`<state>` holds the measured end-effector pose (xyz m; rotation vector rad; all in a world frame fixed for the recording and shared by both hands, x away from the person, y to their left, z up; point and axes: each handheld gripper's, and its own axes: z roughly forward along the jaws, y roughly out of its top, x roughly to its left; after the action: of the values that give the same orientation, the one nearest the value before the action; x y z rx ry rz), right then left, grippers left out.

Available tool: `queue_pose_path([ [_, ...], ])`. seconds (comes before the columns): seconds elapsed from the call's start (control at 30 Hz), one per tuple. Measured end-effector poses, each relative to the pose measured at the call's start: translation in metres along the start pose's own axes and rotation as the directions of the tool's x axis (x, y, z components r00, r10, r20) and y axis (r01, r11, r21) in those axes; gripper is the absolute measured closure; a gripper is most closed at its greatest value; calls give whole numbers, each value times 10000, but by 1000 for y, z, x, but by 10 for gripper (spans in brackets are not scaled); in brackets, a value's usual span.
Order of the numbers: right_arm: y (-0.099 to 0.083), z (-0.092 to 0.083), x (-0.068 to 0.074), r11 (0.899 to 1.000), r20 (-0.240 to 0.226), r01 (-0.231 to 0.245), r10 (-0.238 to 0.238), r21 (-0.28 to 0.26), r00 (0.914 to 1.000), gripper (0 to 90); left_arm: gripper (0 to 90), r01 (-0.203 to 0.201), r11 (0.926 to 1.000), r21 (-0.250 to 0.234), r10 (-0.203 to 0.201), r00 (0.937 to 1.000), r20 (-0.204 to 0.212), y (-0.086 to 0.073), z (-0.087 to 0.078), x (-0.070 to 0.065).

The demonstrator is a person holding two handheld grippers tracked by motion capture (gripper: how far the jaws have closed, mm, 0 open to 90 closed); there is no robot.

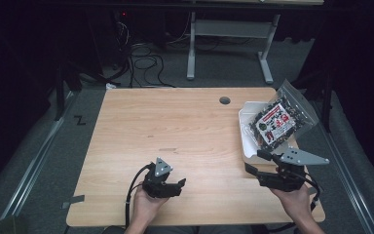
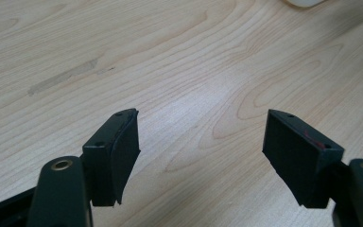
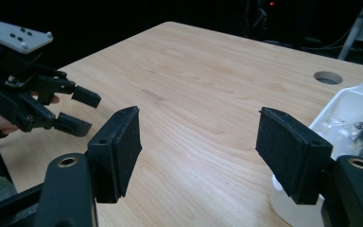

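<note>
At the near edge of the wooden table (image 1: 175, 126), the left gripper (image 1: 180, 185) is held low over bare wood in the person's left hand (image 1: 146, 204), its jaws parted with nothing between them, as is confirmed in the left gripper view. To the right, the right gripper (image 1: 262, 162) is held just at the near edge of the white tray (image 1: 246, 131); in the right gripper view its jaws stand wide apart and empty, pointed across the table rather than at the tray beside them. Farther off, a clear bag of dark snack pieces (image 1: 278, 118) with a red-and-white label is seen lying in the tray and overhanging its far right rim, well apart from the left gripper. The step in hand is judged to be the approach to the bag; no grasp is made yet. For the next move, the right gripper would have to be turned toward the tray and closed on a free edge of the bag, whose slack plastic is likely to crumple or slip.
</note>
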<state>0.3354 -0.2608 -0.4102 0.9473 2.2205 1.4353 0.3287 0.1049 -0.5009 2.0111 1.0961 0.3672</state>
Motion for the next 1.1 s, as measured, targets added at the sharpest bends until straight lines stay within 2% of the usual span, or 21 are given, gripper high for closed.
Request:
queue_pose_path([
  [0.27, -3, 15, 4, 9961, -314, 416, -393, 774, 9987, 300, 275, -52, 10000, 69, 52, 10000, 23, 0, 1, -1],
  [0.3, -3, 18, 5, 9957, -326, 344, -317, 856, 9990, 297, 275, -47, 10000, 65, 47, 10000, 23, 0, 1, -1],
  [0.67, -6, 36, 10, 9892, -631, 605, -525, 1333, 9966, 342, 277, -93, 9999, 90, 92, 9999, 68, 1, 1, -2],
  [0.93, -10, 52, 12, 9812, -557, 700, -609, 1796, 9966, 372, 274, -113, 9998, 133, 112, 9999, 93, 1, 2, -3],
  [1.0, -11, 55, 11, 9790, -634, 747, -637, 1897, 9960, 403, 273, -106, 9998, 139, 104, 9999, 107, 1, 2, -3],
  [1.1, -14, 62, 12, 9731, -454, 925, -848, 2109, 9954, 429, 275, -94, 9997, 223, 91, 9999, 136, 1, 3, -2],
])
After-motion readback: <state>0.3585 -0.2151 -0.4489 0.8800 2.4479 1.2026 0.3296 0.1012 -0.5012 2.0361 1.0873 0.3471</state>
